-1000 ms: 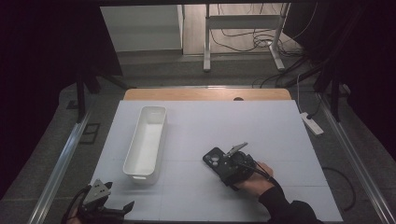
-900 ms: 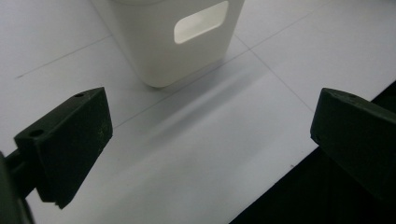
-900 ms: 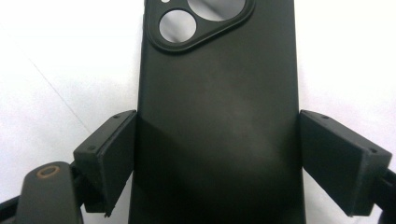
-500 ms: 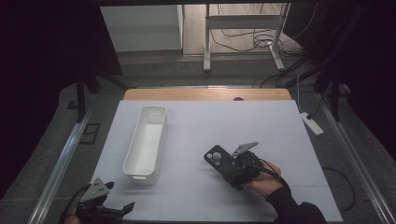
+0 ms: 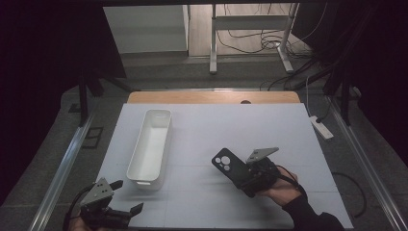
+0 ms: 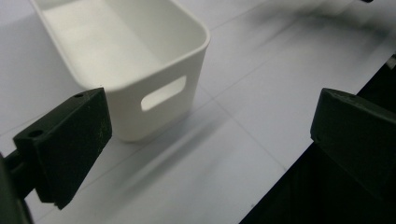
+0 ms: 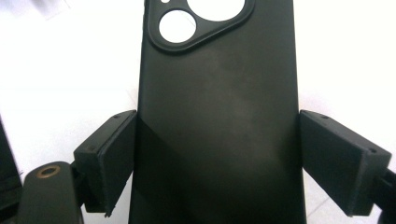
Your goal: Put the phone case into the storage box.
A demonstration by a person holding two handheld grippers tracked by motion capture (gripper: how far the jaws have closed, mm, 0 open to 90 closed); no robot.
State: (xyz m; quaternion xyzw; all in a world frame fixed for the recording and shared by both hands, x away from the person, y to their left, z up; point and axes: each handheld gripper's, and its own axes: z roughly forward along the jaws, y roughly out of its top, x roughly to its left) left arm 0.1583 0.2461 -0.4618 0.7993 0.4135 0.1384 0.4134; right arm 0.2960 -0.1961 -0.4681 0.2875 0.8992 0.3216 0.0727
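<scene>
A black phone case point(image 5: 225, 164) with round camera cut-outs is held just above the pale table mat, right of centre. My right gripper point(image 5: 240, 176) is shut on it; in the right gripper view both jaws press the long sides of the phone case point(image 7: 217, 107). A long white bin point(image 5: 151, 143) stands empty left of centre. My left gripper point(image 5: 127, 196) sits at the table's front left corner, open, its jaws wide apart with nothing between them. In the left gripper view the near end of the white bin point(image 6: 135, 70), with its handle slot, lies just ahead.
The pale mat point(image 5: 216, 127) covers the table, with a wooden strip along its far edge. A white power strip point(image 5: 320, 127) lies off the right edge. Metal desk legs and cables stand on the floor beyond.
My right gripper has shifted a little to the right with the phone case in it. The left gripper has hardly moved.
</scene>
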